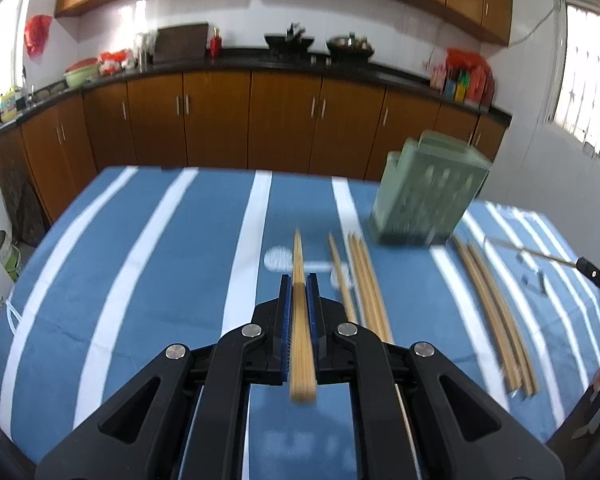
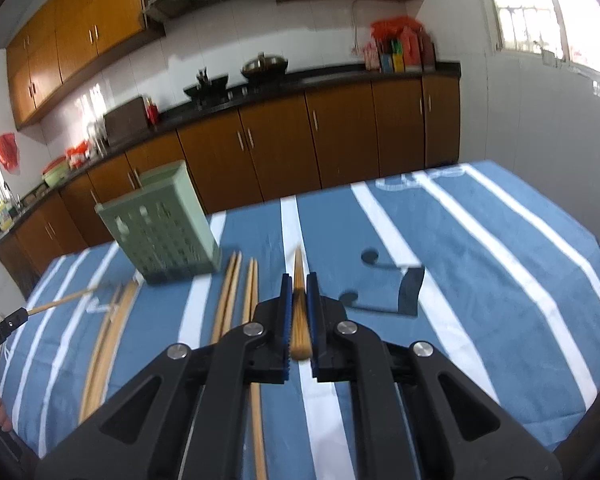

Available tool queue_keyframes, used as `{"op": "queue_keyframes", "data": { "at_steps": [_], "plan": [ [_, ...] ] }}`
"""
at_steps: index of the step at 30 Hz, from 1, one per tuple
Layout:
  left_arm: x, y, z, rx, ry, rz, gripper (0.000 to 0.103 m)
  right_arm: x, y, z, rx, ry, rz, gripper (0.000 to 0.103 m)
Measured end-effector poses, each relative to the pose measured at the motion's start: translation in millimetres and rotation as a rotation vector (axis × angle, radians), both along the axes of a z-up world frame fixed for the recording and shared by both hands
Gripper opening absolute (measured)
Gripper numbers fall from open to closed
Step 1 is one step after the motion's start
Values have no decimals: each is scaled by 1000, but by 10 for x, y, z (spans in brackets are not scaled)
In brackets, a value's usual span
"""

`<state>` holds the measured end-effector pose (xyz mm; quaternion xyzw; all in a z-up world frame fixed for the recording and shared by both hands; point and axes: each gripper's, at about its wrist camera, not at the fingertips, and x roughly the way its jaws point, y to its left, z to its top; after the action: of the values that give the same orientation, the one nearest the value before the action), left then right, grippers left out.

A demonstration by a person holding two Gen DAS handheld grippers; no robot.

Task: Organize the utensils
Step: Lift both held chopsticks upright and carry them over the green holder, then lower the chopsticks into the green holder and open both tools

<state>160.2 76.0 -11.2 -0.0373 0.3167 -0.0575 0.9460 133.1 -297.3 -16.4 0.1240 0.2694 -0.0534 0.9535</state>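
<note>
My left gripper (image 1: 299, 280) is shut on a wooden chopstick (image 1: 300, 340) that points forward above the blue striped tablecloth (image 1: 160, 260). My right gripper (image 2: 299, 280) is shut on another wooden chopstick (image 2: 299, 320). A green perforated utensil holder (image 1: 424, 192) stands at the far right in the left wrist view; in the right wrist view it (image 2: 160, 224) stands at the far left. Several loose chopsticks (image 1: 364, 280) lie on the cloth beside my left gripper, with more (image 1: 496, 312) further right. In the right wrist view loose chopsticks (image 2: 230, 296) lie left of my gripper.
The right gripper's tip and its chopstick (image 1: 540, 256) show at the right edge of the left wrist view. The left gripper's tip and chopstick (image 2: 56, 304) show at the left edge of the right wrist view. Brown kitchen cabinets (image 1: 260, 120) stand beyond the table's far edge.
</note>
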Motion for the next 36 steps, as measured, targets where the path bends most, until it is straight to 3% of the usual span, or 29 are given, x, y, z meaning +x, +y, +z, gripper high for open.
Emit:
{"op": "queue_keyframes", "data": {
  "at_steps": [6, 15, 21, 28, 32, 36],
  "plan": [
    [-27, 23, 309, -27, -90, 17, 7, -48, -7, 270, -13, -93, -15, 8],
    [47, 25, 592, 0, -166, 34, 7, 56, -1, 559, -43, -152, -16, 8],
    [122, -13, 1030, -2, -257, 25, 7, 165, -7, 1182, -26, -265, 13, 8],
    [215, -236, 1577, -77, -381, -13, 7, 277, 175, 1874, 25, -433, 101, 8],
    [318, -437, 1692, -119, -424, -49, 7, 451, 363, 1957, 9, -451, 145, 8],
    [469, -613, 1584, -152, -405, -82, 7, 691, 516, 1835, -8, -407, 176, 8]
  ]
}}
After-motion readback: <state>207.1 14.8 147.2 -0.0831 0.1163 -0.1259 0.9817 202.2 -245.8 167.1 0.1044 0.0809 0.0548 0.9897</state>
